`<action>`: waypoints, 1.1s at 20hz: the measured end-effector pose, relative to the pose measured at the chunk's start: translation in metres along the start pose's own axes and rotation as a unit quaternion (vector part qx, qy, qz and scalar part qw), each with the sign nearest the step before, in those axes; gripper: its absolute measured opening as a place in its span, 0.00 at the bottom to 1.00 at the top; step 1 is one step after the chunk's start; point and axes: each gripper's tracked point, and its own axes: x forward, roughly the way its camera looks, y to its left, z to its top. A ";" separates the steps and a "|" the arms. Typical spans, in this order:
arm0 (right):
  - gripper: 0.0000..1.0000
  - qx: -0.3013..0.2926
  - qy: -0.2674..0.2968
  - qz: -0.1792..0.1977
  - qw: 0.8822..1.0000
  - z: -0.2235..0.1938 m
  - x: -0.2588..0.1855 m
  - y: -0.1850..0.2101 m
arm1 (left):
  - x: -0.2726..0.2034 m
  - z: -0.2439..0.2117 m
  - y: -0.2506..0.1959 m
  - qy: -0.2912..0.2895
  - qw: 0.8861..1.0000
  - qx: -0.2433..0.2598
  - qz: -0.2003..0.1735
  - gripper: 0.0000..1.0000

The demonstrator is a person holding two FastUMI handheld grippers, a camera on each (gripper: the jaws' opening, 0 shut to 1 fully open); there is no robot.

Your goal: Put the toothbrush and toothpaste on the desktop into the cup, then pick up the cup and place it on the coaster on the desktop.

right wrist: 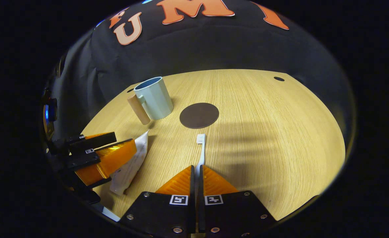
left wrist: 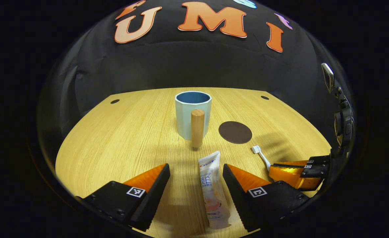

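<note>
A pale blue cup [left wrist: 193,114] with a wooden handle [left wrist: 197,128] stands upright mid-table, a dark round coaster [left wrist: 235,132] to its right. The white toothpaste tube [left wrist: 212,190] lies flat between the spread fingers of my left gripper [left wrist: 196,166], which is open and touches nothing. In the right gripper view, my right gripper [right wrist: 197,168] is shut on the handle of the white toothbrush [right wrist: 201,148], whose bristle head points at the coaster [right wrist: 199,115]. The cup [right wrist: 154,97] stands left of the coaster. The left gripper [right wrist: 125,138] straddles the toothpaste [right wrist: 131,165] at far left.
The wooden desktop [left wrist: 121,142] has small dark holes near its back corners [left wrist: 115,101] and ends at the black cloth wall. The right gripper [left wrist: 272,167] sits low at the right of the left gripper view, by the toothbrush head [left wrist: 255,149].
</note>
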 end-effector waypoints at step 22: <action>0.04 0.028 -0.092 0.039 0.995 0.044 -0.027 -0.024 | 0.019 -0.031 -0.034 0.051 0.998 -0.012 -0.043 0.14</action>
